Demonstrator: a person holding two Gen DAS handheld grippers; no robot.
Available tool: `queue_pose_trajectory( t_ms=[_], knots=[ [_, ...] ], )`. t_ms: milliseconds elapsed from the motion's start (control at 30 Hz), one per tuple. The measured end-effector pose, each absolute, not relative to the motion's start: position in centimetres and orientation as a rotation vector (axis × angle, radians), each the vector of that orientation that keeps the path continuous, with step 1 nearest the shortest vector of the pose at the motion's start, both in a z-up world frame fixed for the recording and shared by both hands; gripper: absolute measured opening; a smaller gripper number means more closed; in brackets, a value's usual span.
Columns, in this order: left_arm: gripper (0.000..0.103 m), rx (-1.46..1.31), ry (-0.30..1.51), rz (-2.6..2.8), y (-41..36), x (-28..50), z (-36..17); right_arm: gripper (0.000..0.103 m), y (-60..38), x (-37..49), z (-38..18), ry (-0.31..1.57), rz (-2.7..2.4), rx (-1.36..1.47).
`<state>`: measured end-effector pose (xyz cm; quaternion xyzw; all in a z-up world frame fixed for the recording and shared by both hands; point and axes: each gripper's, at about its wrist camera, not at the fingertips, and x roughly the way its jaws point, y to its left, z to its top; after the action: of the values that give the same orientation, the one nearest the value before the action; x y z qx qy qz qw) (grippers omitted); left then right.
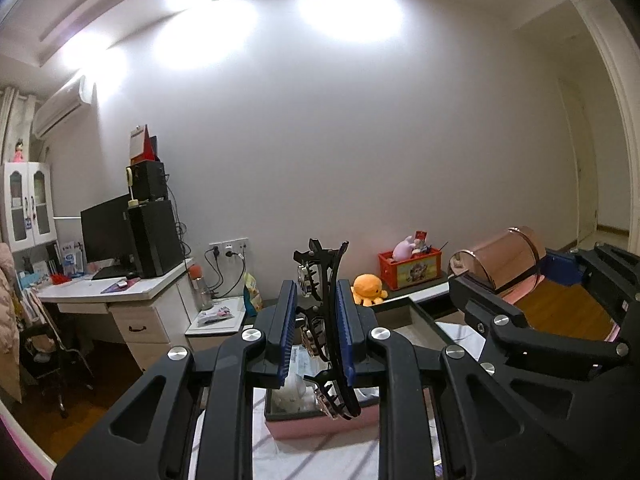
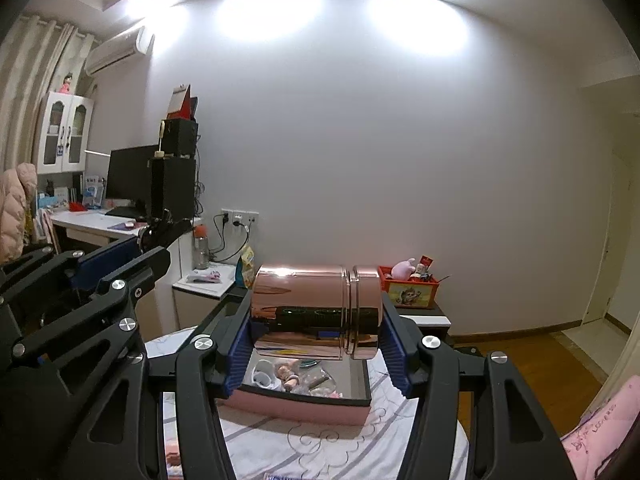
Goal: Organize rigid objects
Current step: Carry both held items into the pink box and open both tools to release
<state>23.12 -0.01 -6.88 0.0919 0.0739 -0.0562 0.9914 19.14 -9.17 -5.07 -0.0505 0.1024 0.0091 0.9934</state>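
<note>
My left gripper [image 1: 316,332] is shut on a black toothed hair claw clip [image 1: 326,320], held upright between the blue pads above a pink open box [image 1: 320,426]. My right gripper [image 2: 316,334] is shut on a shiny rose-gold cylindrical canister [image 2: 316,312], gripped sideways by its two ends and held above the same pink box [image 2: 300,406]. The box holds several small items, among them white and pink trinkets. In the left wrist view the canister [image 1: 500,260] and the right gripper [image 1: 520,320] show at the right. In the right wrist view the left gripper [image 2: 152,244] appears at the left.
The box rests on a white patterned bedsheet [image 2: 312,444]. Beyond stand a white desk [image 1: 120,292] with a monitor and black speakers, a low shelf with an orange plush [image 1: 368,288] and a red toy crate [image 1: 410,270], and wooden floor [image 2: 540,356] to the right.
</note>
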Motion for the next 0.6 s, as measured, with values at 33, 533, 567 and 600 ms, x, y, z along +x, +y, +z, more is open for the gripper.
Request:
queue_pose_trajectory(
  t_ms=[33,533,567,600],
  knots=[
    [0.018,0.19,0.156,-0.109,0.0,24.2,-7.2,0.057,-9.2,19.7,-5.2,0.21,0.015,-0.107],
    [0.018,0.212,0.428,-0.176,-1.8,38.9,-13.9,0.058,-10.0,32.7,-11.1,0.441,0.004,-0.124],
    [0.019,0.211,0.448,-0.178,-2.0,39.7,-14.6,0.058,-10.2,33.3,-11.6,0.457,0.005,-0.122],
    [0.019,0.208,0.463,-0.177,-2.0,40.3,-15.2,0.058,-10.2,34.0,-12.4,0.49,0.003,-0.126]
  ],
)
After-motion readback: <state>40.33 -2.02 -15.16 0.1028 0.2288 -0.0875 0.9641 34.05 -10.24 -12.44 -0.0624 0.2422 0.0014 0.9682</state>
